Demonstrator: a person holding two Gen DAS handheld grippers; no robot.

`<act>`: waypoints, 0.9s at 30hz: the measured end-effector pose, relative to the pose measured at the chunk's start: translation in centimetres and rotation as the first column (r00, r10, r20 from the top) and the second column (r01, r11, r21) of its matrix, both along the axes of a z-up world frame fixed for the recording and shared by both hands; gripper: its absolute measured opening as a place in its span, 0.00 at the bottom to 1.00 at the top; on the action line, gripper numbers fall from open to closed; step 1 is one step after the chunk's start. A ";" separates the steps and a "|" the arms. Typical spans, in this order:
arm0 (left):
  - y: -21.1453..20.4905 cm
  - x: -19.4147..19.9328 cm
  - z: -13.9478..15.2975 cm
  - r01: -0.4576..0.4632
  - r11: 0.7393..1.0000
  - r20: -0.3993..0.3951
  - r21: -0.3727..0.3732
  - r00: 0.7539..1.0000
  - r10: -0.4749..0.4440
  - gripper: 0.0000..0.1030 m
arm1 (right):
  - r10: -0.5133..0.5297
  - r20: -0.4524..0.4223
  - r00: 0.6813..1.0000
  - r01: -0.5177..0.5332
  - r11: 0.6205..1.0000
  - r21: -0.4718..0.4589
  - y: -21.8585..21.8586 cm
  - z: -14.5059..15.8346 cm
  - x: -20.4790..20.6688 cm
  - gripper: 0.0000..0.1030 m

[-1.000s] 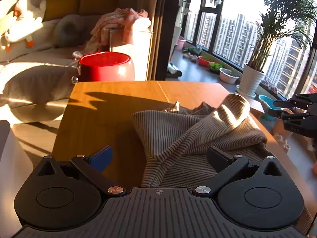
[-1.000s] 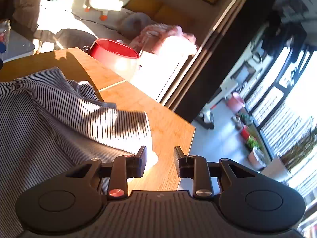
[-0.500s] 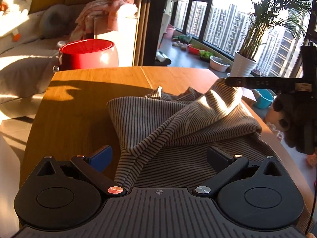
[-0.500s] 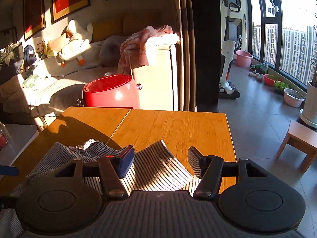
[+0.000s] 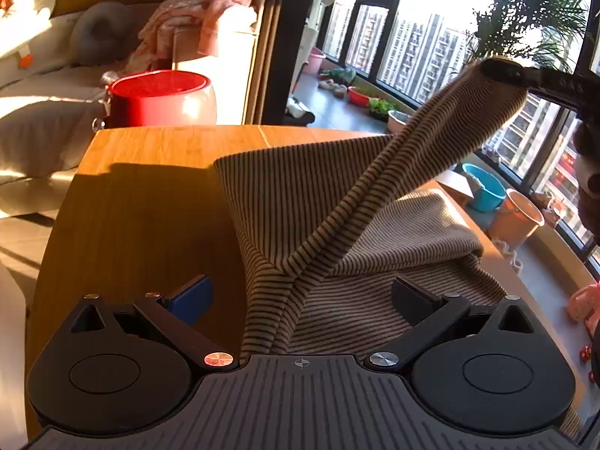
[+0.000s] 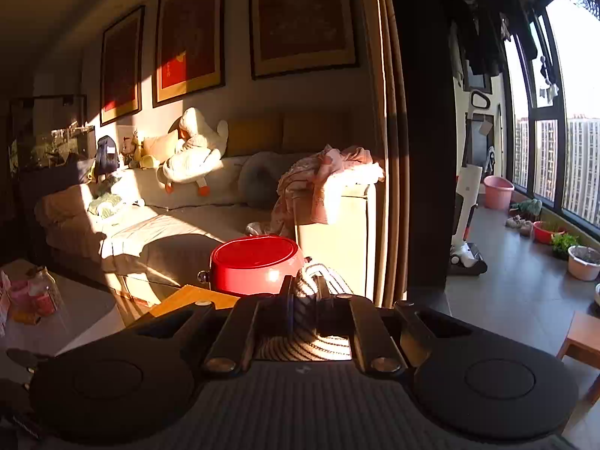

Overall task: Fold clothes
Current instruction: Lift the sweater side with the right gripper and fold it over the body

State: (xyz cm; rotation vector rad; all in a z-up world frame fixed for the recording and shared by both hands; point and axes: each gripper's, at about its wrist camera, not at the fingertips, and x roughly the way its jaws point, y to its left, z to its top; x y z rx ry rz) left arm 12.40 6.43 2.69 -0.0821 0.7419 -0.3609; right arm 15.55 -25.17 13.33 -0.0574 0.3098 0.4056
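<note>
Lying on the wooden table point(image 5: 150, 195), the striped top point(image 5: 337, 202) is spread over the right half of the surface, while the left half is bare and partly in shadow. At the far left, past the table's far edge, a red pot point(image 5: 157, 99) is seen in front of a sofa point(image 5: 48, 90). The left gripper point(image 5: 300, 296) is held low at the near edge of the table with its jaws spread wide; nothing is gripped, and a bunched fold of the top lies between its two fingers. From that fold a narrow part of the top is drawn up and to the right, clear of the table. Its end is pinched in the right gripper point(image 6: 304, 296), whose jaws are closed tight on the striped cloth. Further right, a potted plant point(image 5: 525, 11) and tall windows point(image 5: 420, 52) are seen.
</note>
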 end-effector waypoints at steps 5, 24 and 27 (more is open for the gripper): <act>-0.5 -0.3 -0.3 0.019 1.000 -0.003 0.015 1.000 -0.019 1.00 | -0.135 -0.134 0.982 0.110 0.977 -0.185 -4.7 -5.1 -3.9 0.27; -2.4 0.6 -1.9 0.021 0.999 -0.036 0.048 0.999 -0.019 1.00 | 0.015 -0.256 0.967 0.051 0.967 0.249 -0.4 -5.8 2.1 0.04; -2.2 0.7 -1.5 -0.006 0.999 -0.010 0.036 1.000 0.006 1.00 | 0.025 -0.140 0.990 0.012 0.966 0.260 -0.4 -2.4 1.6 0.04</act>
